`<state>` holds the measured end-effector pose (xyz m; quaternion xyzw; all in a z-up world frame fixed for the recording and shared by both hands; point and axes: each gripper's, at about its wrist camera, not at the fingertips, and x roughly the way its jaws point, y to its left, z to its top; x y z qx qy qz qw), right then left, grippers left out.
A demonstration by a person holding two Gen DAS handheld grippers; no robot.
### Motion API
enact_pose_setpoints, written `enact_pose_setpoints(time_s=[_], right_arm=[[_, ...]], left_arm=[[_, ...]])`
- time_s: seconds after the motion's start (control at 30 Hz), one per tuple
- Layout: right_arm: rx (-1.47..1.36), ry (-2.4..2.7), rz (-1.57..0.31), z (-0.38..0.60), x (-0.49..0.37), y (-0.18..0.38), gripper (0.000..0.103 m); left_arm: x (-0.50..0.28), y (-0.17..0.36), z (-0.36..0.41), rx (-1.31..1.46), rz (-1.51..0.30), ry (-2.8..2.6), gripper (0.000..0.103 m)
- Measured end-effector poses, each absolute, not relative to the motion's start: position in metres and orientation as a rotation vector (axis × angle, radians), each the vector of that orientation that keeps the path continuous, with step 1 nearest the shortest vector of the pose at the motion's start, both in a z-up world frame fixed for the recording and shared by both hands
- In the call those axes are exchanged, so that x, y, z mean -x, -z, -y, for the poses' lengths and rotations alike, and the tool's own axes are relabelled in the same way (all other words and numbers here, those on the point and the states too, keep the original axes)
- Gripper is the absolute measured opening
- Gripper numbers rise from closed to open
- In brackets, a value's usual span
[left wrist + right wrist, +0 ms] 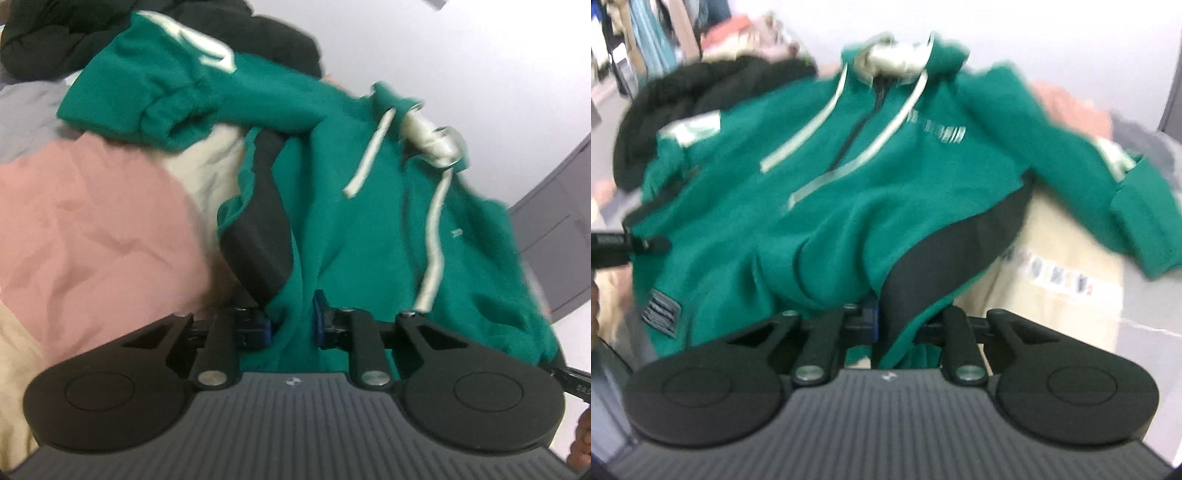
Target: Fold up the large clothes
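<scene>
Barely begun, by the look of it: the green hoodie [886,177] is lying front-up and still spread wide, zip and both pale drawstrings [886,136] showing, hood at the far end, one sleeve [1126,192] trailing off to the side over a cream garment [1071,266] and the other bunching against a black padded jacket [683,96] beyond it. No fold is showing yet; sleeves, sides and length are all still waiting. The left hand-held gripper [291,321] is grasping the hoodie's near hem, green cloth pinched between its blue pads, beside the hoodie's black side panel [258,229]. The right hand-held gripper [897,321] is clenching the hem too, where green fabric and black panel are meeting. Under the hoodie a pink cloth [92,221] is spreading. No container is appearing in either view, so nothing is being held in one.
</scene>
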<state>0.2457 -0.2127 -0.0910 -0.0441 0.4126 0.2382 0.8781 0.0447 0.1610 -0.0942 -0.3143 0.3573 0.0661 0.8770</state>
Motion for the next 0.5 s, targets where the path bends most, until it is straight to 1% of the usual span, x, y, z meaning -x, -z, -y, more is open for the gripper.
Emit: enact_pose_setpoints(time_s=[0.17,0.3,0.4,0.5], right_arm=[[0.009,-0.497,-0.824,0.242,-0.228,0.049,0.014],[-0.212,-0.536,-0.81,0.279,-0.219,0.021,0.012],[-0.403,-0.514,-0.809,0.304,-0.222,0.025,0.012],[-0.437,-0.442,-0.889,0.304,-0.231,0.049,0.012]], left_arm=[[-0.025,0.055,-0.173,0.767,-0.698,-0.013,0.019],[-0.008,0.034,-0.187,0.854,-0.636,0.036,0.019],[-0.009,0.039,-0.196,0.896,-0.65,0.026,0.02],[-0.014,0.058,-0.199,0.905,-0.763,-0.011,0.023]])
